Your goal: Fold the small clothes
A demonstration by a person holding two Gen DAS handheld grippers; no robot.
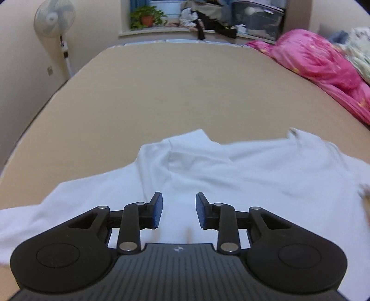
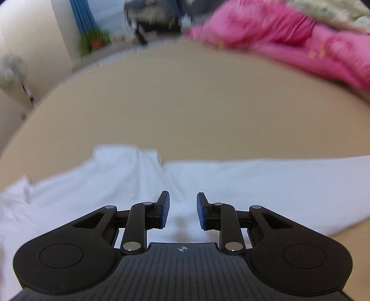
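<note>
A white garment (image 1: 242,171) lies spread and wrinkled on the tan bed surface (image 1: 173,92), filling the near part of the left wrist view. My left gripper (image 1: 179,210) is open and empty just above the cloth. In the right wrist view the same white garment (image 2: 231,185) stretches across the near bed (image 2: 185,104), with a fold at the left. My right gripper (image 2: 182,209) is open and empty over it. That view is blurred.
A pink quilt (image 1: 323,67) is bunched at the bed's far right and shows in the right wrist view (image 2: 277,39). A standing fan (image 1: 55,20) is at the far left by the wall. A windowsill holds a potted plant (image 1: 145,17), clothes and a storage box (image 1: 256,18).
</note>
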